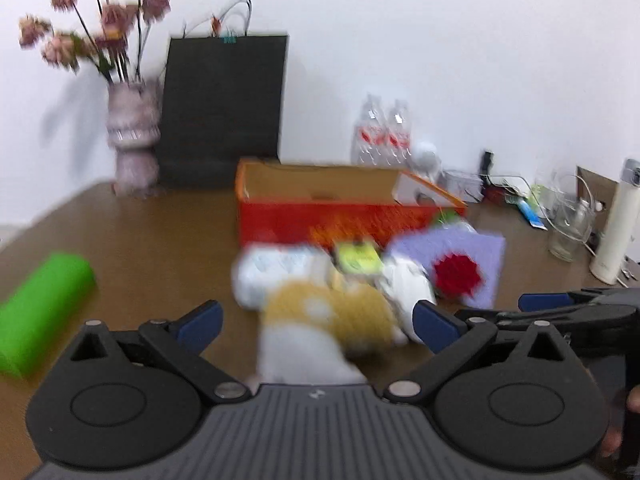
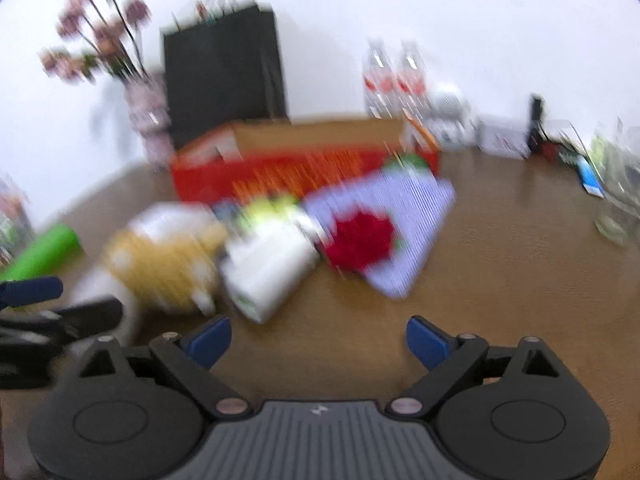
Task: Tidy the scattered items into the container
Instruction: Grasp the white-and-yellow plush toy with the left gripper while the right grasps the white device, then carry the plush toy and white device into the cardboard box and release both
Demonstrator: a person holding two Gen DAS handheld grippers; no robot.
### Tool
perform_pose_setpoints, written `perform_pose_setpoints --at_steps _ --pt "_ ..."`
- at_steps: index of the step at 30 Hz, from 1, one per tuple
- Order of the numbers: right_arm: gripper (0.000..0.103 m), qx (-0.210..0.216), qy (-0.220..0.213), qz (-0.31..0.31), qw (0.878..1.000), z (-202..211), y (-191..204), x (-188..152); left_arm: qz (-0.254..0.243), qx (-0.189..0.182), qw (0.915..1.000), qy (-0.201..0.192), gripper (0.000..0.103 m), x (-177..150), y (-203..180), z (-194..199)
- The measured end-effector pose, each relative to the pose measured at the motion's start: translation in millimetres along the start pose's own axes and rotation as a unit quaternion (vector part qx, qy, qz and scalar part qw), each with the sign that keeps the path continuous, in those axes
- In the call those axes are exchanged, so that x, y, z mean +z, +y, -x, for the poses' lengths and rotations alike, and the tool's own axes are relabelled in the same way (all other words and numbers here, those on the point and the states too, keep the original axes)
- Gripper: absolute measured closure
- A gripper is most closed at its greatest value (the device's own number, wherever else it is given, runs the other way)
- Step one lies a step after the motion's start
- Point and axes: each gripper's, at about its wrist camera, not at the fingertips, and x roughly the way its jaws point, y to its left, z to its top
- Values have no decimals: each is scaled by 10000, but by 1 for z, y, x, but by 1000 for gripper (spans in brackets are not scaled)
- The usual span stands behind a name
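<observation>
An open orange-red box stands on the brown table; it also shows in the right wrist view. In front of it lies a blurred pile: a yellow and white plush toy, a white object, a yellow-green packet and a lilac card with a red flower. My left gripper is open with the plush toy between its fingers, not gripped. My right gripper is open and empty, just short of the pile.
A green roll lies at the left. A vase of flowers, a black paper bag, water bottles, a glass and a white flask stand along the back and right.
</observation>
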Motion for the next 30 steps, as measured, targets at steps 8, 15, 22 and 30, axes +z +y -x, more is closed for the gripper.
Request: perform_pose_setpoints --at_steps 8,15,22,30 --pt "34 17 835 -25 9965 -87 21 43 127 -408 9916 1220 49 -7 20 -53" --pt "43 128 987 390 9943 -67 24 20 197 -110 9928 1174 38 -24 24 -22" --pt "32 -14 1063 430 9934 -45 14 7 -436 194 9915 1207 51 -28 12 -34" --pt "47 30 939 504 9943 -40 20 1 -51 304 9977 596 55 -16 13 2"
